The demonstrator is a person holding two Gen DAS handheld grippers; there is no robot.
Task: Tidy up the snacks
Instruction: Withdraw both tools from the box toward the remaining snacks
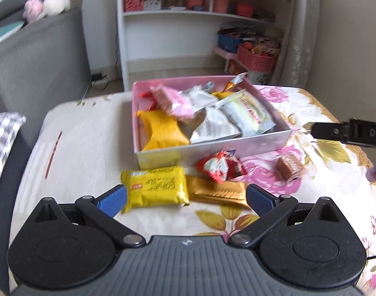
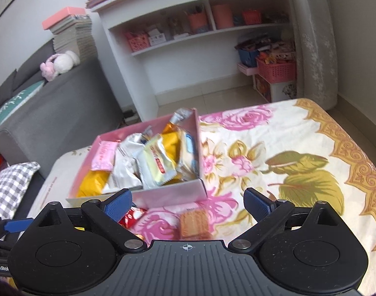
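Pink-walled, the shallow cardboard box (image 1: 214,148) sits toward the far edge of the table under a floral tablecloth (image 1: 318,113), already heaped with wrapped snacks: a yellow pouch (image 1: 160,130), a pink packet (image 1: 174,101), white sachets (image 1: 212,123) and a pale green bar (image 1: 249,111). Four snacks lie loose on the cloth along the box's near wall. A yellow rectangular packet (image 1: 156,187) and a gold foil bar (image 1: 218,191) lie side by side directly between the spread blue-padded fingers of the left gripper (image 1: 186,198), whose jaws stand wide apart and touch neither. A red-and-white wrapper (image 1: 218,166) lies just beyond the gold bar, against the box wall. A brown clear-wrapped biscuit (image 2: 194,223) lies nearer the table's right edge, between the fingers of the right gripper (image 2: 188,203), whose jaws are likewise wide apart and empty. In the left wrist view, the right gripper's black finger enters from the right edge of the picture.
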